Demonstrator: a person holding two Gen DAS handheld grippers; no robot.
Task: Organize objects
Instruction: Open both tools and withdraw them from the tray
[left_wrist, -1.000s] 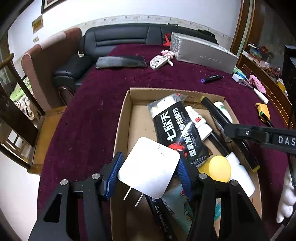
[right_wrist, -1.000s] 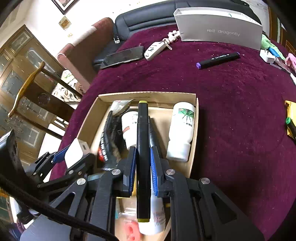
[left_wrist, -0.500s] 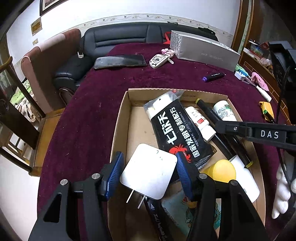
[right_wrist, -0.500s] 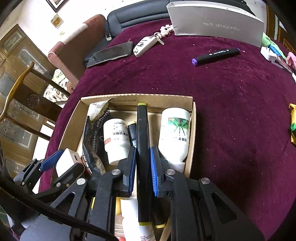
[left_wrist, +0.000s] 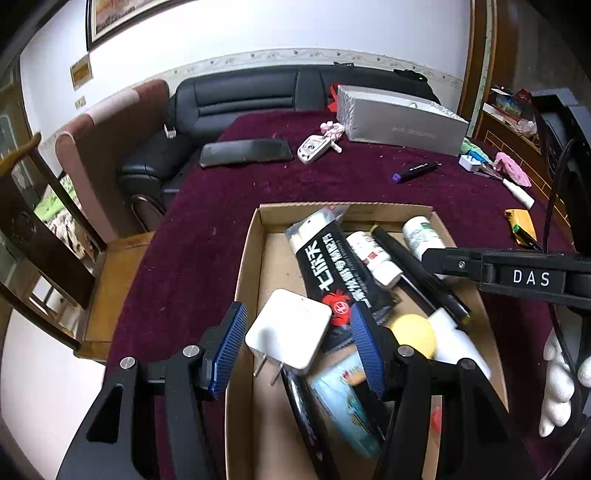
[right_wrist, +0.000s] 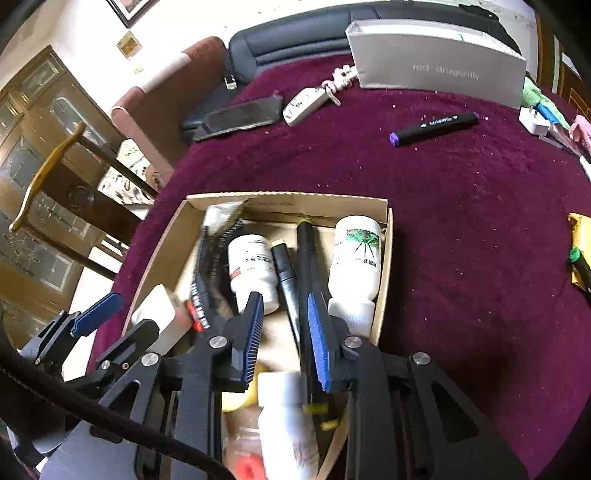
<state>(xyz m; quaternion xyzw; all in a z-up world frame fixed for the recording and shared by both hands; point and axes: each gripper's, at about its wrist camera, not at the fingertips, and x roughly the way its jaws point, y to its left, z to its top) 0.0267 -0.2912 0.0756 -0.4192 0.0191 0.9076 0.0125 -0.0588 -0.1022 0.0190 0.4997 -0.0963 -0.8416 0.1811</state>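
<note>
Burgundy velvet covers the tabletop (left_wrist: 207, 229), and past its far edge stands a black leather sofa (left_wrist: 251, 98). On the cloth near the far edge lies a long grey gift box (right_wrist: 436, 70), with a dark flat case (left_wrist: 245, 152), a white key fob (right_wrist: 306, 105) and a purple-capped black marker (right_wrist: 434, 125) lying apart from one another in front of it.

Nearer sits an open cardboard tray (left_wrist: 248, 258) crowded with things: a black sachet with white lettering (left_wrist: 340, 273), a white bottle with a green leaf label (right_wrist: 356, 258) against the right wall, a smaller white bottle with a red mark (right_wrist: 253, 266), and two black markers between them. The longer black marker (right_wrist: 306, 266) lies lengthwise in the tray beside the leaf bottle.

The left gripper (left_wrist: 297, 332) hangs over the near left part of the tray with its jaws spread wide; a white plug adapter (left_wrist: 288, 332) sits between the blue pads, and neither pad touches it. Its prongs point toward the camera.

The right gripper (right_wrist: 286, 336) has its jaws parted too, over the tray's near end, with the long marker running just inside the right-hand pad; whether the pad touches it I cannot tell. A yellow ball (left_wrist: 413, 334) rests in the tray beside the sachet.
</note>
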